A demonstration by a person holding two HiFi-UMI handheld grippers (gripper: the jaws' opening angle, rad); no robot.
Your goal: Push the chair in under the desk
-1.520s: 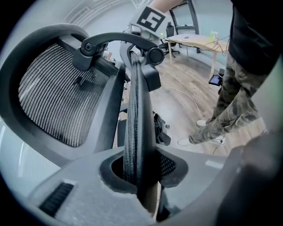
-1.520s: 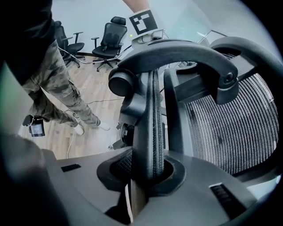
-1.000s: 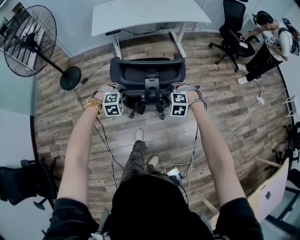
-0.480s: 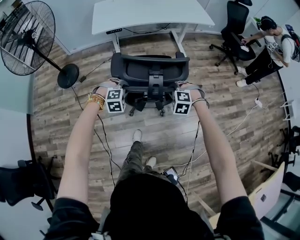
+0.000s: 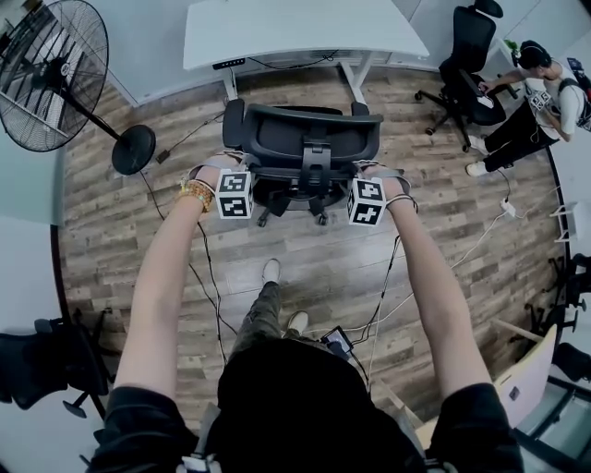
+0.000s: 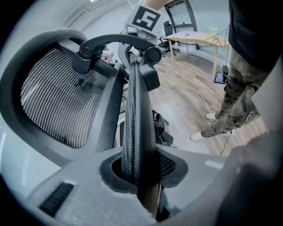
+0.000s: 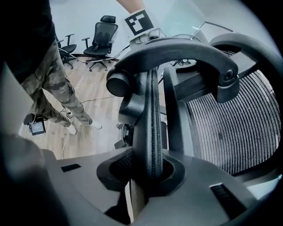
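Observation:
A black mesh office chair (image 5: 305, 139) stands on the wood floor just in front of the white desk (image 5: 295, 28), its backrest toward me. My left gripper (image 5: 231, 168) is shut on the left edge of the backrest, and my right gripper (image 5: 369, 172) is shut on its right edge. In the left gripper view the backrest's rim (image 6: 135, 106) runs up from between the jaws of that gripper (image 6: 138, 176). The right gripper view shows the same rim (image 7: 152, 119) clamped in the right gripper (image 7: 148, 176). The chair's seat is hidden behind the backrest.
A standing fan (image 5: 46, 74) is at the far left, its round base (image 5: 134, 148) near the desk's left leg. A second black chair (image 5: 466, 55) and a seated person (image 5: 531, 102) are at the far right. Cables (image 5: 388, 296) trail over the floor. Another chair (image 5: 46, 365) sits at lower left.
The chair and both grippers have moved forward toward the desk; the backrest now lies closer to the desk's front edge. Both grips are unchanged.

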